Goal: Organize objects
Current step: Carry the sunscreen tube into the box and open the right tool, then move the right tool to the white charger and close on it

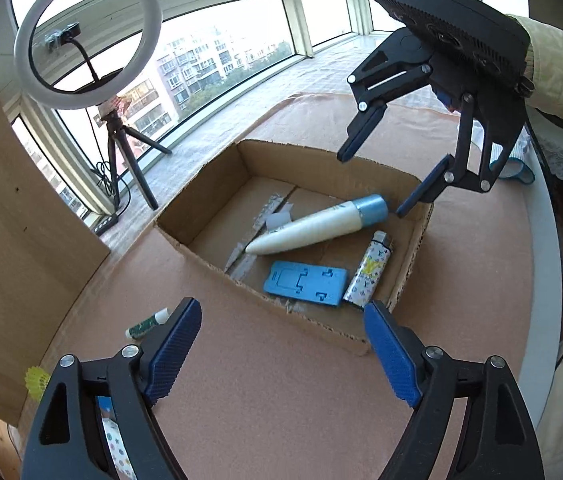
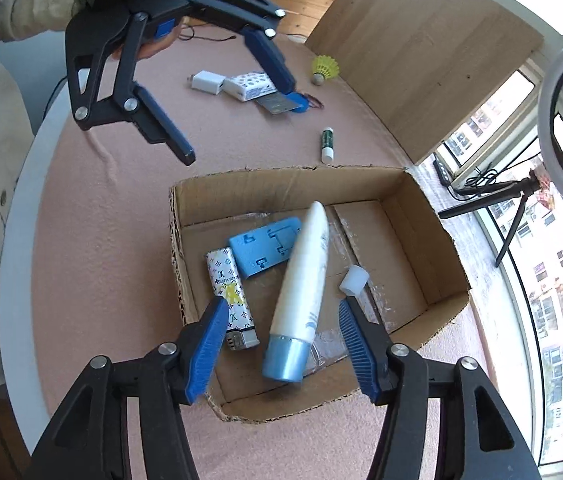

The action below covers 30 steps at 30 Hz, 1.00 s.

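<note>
An open cardboard box [image 1: 209,200] [image 2: 421,220] stands on the pink tabletop. Inside it lie a white tube with a blue cap [image 1: 313,224] [image 2: 305,264], a blue phone stand [image 1: 305,282] [image 2: 261,248], a patterned lighter [image 1: 367,276] [image 2: 229,292] and a small white cap [image 2: 354,280]. My right gripper [image 2: 281,304] [image 1: 373,184] hovers open over the box; the tube lies below its pads, untouched. My left gripper [image 1: 283,306] [image 2: 237,124] is open and empty at the box's opposite side.
Outside the box lie a green lip balm [image 2: 327,142] [image 1: 147,324], a yellow shuttlecock [image 2: 323,68], a white charger [image 2: 207,82], a patterned packet [image 2: 249,86] and a card with a blue tag [image 2: 281,104]. A wooden board [image 2: 421,40] and a ring light [image 1: 89,32] stand nearby.
</note>
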Available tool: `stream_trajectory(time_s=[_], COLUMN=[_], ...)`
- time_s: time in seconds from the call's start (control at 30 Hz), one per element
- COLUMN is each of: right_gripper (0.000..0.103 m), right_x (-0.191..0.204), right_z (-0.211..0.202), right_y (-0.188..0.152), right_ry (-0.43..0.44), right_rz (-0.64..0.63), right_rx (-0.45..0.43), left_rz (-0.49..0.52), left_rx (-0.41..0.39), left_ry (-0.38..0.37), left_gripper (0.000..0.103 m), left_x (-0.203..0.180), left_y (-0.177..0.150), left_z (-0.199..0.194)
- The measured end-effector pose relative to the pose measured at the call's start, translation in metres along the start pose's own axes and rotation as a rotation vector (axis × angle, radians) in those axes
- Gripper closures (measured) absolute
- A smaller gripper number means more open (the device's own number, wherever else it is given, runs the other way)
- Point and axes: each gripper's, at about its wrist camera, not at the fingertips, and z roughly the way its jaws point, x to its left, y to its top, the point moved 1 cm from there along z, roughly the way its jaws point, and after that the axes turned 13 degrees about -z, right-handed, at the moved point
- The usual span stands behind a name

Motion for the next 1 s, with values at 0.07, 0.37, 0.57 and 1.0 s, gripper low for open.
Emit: stream_trajectory(time_s=[0.07, 0.37, 0.57, 1.0], right_gripper=[0.047, 0.041, 0.041, 0.035], right_x=[0.001, -0.002, 0.013, 0.066], right_z=[0.001, 0.025, 0.044, 0.18], right_y=[0.002, 0.048, 0.108, 0.245], right_ry=[-0.012, -0.043, -0.035, 0.064], right_rz=[0.011, 0.042, 0.008, 0.231], right_rx=[0.012, 0.042, 0.051, 0.071], left_rz=[-0.018, -0.081, -0.15, -0.47], left_rx=[0.01, 0.006, -0.023, -0.045], left_ry=[0.004, 0.002, 0.016, 0.172], left_gripper=[0.017, 0.015, 0.012, 0.009], left_x=[0.006, 0.031, 0.069, 0.173], left_y=[-0.013, -0.072, -0.118, -0.246], left_z=[-0.004, -0.035, -0.064, -0.134])
